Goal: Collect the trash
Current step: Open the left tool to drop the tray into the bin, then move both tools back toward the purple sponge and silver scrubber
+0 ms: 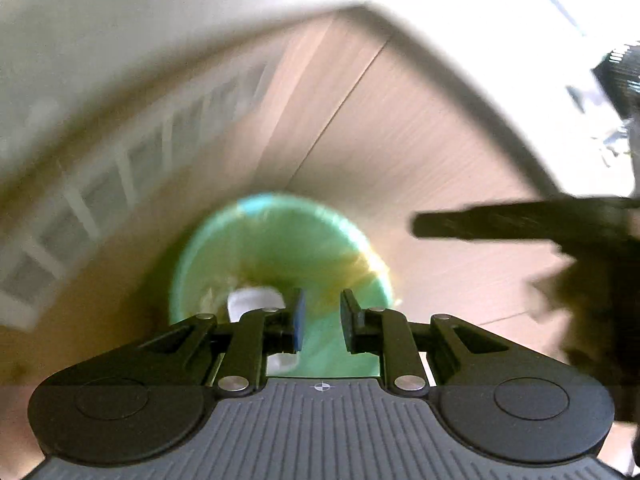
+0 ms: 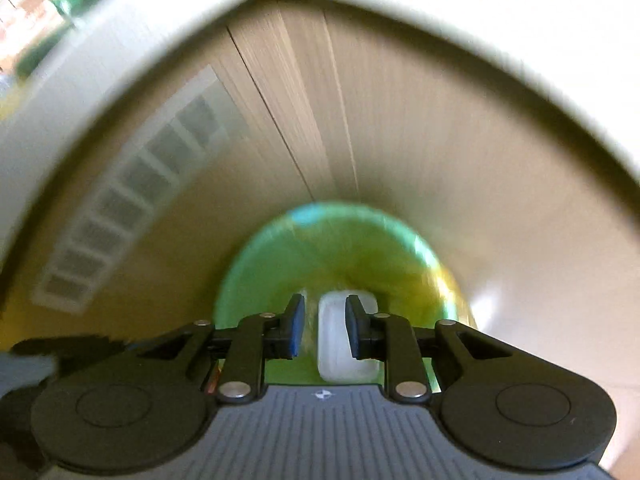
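Both views blurring. Green bin (image 1: 280, 256) sitting lower centre of frame on wood floor (image 1: 400, 140), white trash (image 2: 340, 344) lying inside. Left gripper (image 1: 322, 320) hovering above, fingers released, gripping nothing. Right gripper (image 2: 324, 328) likewise (white piece showing through gap, below).

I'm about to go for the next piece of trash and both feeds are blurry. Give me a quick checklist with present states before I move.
1. Left gripper empty: ok, nothing between its parted fingers.
2. Right gripper empty: ok, jaws are apart; the white plastic container seems to lie beyond them, inside the bin.
3. Round green trash bin upright on the wooden floor: ok.
4. White container inside the bin: ok, seen within the rim in both views.
5. Next trash item located: cannot tell, none shows in either view.
6. Path clear on the left gripper's right: not ok, a dark blurred object reaches in there.
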Motion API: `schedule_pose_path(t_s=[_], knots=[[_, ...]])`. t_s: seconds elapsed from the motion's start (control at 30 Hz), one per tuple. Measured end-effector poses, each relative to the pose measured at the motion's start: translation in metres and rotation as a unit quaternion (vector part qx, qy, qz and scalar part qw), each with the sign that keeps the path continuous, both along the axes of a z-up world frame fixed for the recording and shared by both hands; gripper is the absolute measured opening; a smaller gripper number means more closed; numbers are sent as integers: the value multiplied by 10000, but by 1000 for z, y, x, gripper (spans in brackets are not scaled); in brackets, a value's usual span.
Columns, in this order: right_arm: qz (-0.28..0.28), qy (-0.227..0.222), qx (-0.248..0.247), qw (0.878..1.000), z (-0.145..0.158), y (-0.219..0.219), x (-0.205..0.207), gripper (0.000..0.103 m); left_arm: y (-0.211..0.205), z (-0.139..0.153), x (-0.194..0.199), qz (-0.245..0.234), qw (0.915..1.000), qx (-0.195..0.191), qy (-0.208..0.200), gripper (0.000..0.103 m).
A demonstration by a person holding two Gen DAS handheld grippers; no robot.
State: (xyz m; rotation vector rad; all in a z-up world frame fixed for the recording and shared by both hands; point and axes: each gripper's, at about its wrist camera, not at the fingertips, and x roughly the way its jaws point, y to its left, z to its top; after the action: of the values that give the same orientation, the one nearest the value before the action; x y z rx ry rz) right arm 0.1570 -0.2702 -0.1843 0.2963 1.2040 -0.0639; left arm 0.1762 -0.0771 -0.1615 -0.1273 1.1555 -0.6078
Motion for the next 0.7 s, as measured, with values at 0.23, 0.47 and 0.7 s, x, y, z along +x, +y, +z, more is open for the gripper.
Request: schedule_pose_path(t_s=[0.23,0.47,0.7], knots=[[174,-1221,-98,9923,81,32,24,27,55,103,2,451,9929,-361,-1036,21],[872,-2011,-132,9756,139,93,55,39,125,156,2,1605,9736,-272,-1600,21],[1716,-2220,-175,9597,154,163,72,46,195,152,27,2724,9488,-228,-1584,21]])
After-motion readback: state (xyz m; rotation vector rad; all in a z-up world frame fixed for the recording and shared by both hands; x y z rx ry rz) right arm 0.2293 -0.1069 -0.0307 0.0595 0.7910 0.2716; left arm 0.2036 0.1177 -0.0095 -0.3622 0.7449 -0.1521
